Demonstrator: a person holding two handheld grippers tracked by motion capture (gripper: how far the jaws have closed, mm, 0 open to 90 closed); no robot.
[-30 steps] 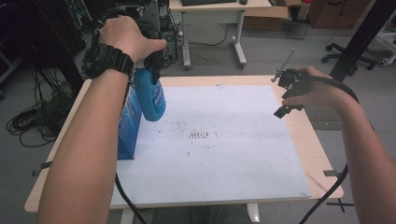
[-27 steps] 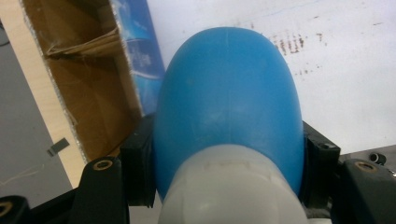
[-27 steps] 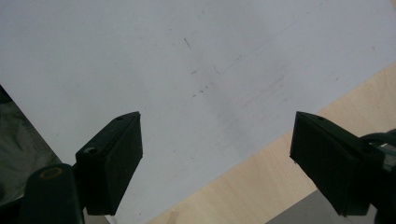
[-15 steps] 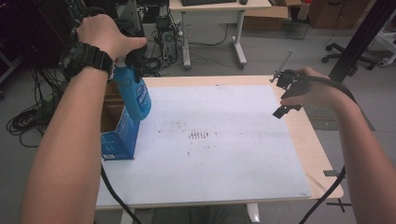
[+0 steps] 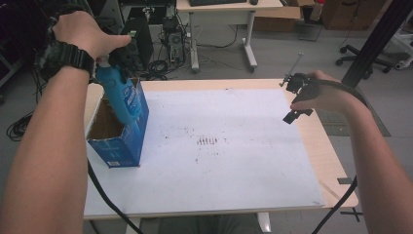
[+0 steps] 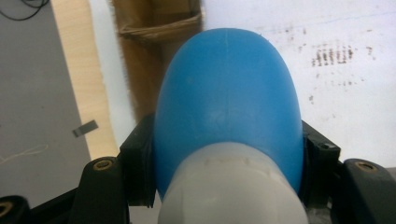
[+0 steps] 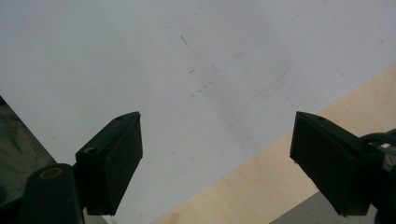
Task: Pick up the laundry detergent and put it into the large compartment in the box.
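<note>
A blue bottle (image 5: 117,95) with a white neck hangs tilted over the open top of a blue cardboard box (image 5: 119,148), which stands at the table's left edge. My left gripper (image 6: 226,154) is shut on the bottle (image 6: 226,93) just above the white neck, a black jaw on each side. Beyond it lies the box's brown inside (image 6: 154,56). In the high view my hand covers most of that gripper. My right gripper (image 5: 292,100) is held above the table's right side. Its jaws stand wide open, with nothing between them (image 7: 217,154).
A white sheet (image 5: 234,161) with small dark marks (image 5: 209,141) covers most of the wooden table (image 5: 336,170). Behind the table are a desk (image 5: 219,9), computer towers (image 5: 141,39) and floor cables. An office chair (image 5: 360,48) and a black post (image 5: 375,39) stand at the right rear.
My left hand has carried the bottle leftward, from in front of the box's right side to over its open top. The right hand and its gripper have stayed where they were.
</note>
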